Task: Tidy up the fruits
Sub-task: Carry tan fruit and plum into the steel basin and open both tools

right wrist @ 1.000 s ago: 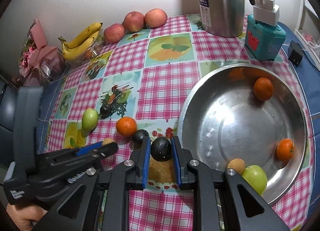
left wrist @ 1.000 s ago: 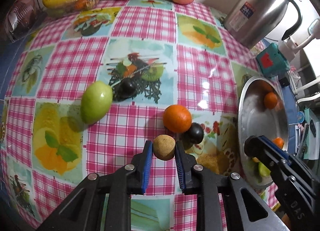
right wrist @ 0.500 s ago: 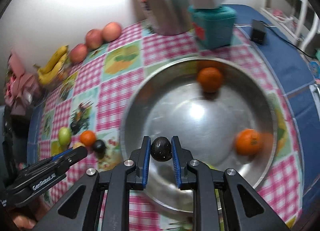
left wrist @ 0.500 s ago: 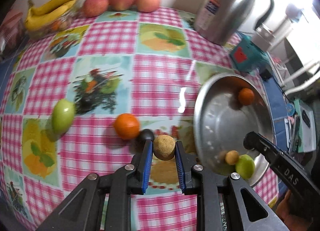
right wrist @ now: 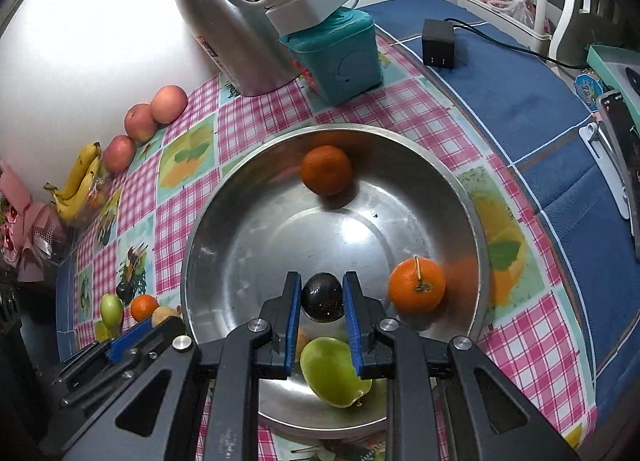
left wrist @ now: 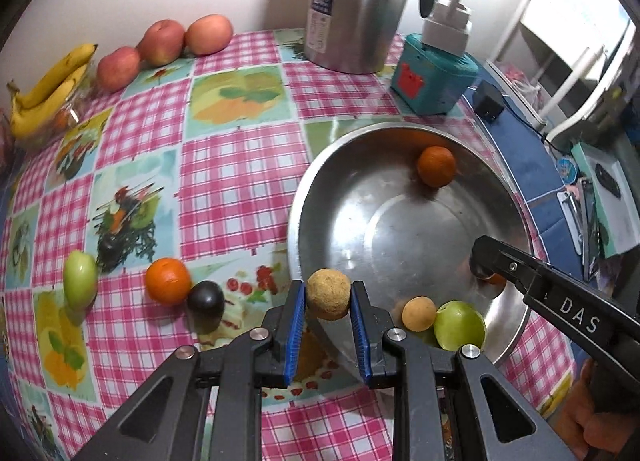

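My left gripper (left wrist: 328,295) is shut on a round tan fruit (left wrist: 328,293), held over the near left rim of the steel bowl (left wrist: 320,189). My right gripper (right wrist: 321,297) is shut on a dark plum (right wrist: 321,297) above the bowl's (right wrist: 224,229) inside. In the bowl lie two oranges (right wrist: 327,170) (right wrist: 417,285), a green fruit (right wrist: 332,375) and a small tan fruit (left wrist: 418,313). On the cloth to the left lie an orange (left wrist: 167,280), a dark plum (left wrist: 206,300) and a green fruit (left wrist: 79,279).
A steel kettle (left wrist: 356,1) and a teal box (left wrist: 434,79) with a white plug stand behind the bowl. Three apples (left wrist: 164,41) and bananas (left wrist: 48,89) line the back wall. A black adapter (right wrist: 438,43) and clutter lie on the blue cloth to the right.
Both grippers have swung to the right, from the loose fruit on the cloth to the bowl, each still holding its fruit. Both wrists have rolled.
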The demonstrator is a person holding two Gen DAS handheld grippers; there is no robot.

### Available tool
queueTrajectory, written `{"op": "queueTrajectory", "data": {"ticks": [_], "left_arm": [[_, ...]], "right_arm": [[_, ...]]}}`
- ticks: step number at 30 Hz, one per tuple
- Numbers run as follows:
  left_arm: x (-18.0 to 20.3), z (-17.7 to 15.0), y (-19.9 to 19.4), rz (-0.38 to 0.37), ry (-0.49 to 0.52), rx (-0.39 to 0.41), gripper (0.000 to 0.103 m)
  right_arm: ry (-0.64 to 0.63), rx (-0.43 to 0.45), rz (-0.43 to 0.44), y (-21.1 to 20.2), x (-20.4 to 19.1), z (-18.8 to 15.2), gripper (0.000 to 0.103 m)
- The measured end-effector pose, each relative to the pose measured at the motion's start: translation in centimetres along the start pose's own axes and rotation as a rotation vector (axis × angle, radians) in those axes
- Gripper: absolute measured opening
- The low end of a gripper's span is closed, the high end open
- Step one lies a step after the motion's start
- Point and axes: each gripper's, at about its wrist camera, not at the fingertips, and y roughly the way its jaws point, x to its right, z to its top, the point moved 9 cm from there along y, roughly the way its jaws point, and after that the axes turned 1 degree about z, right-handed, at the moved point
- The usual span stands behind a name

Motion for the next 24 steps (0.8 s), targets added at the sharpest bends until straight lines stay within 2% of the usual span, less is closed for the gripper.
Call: {"op": "queueTrajectory", "data": {"ticks": [16, 24], "left_arm": [[0.4, 0.4, 0.6, -0.016, 0.022, 0.036, 0.024], [0.7, 0.0, 1.2, -0.020, 0.033, 0.006, 0.025]], "right_arm": [[-0.028, -0.017, -0.010, 0.5, -0.4, -0.2, 0.022], [-0.036, -0.041, -0.024, 1.1, -0.3, -0.6, 0.022]]}}
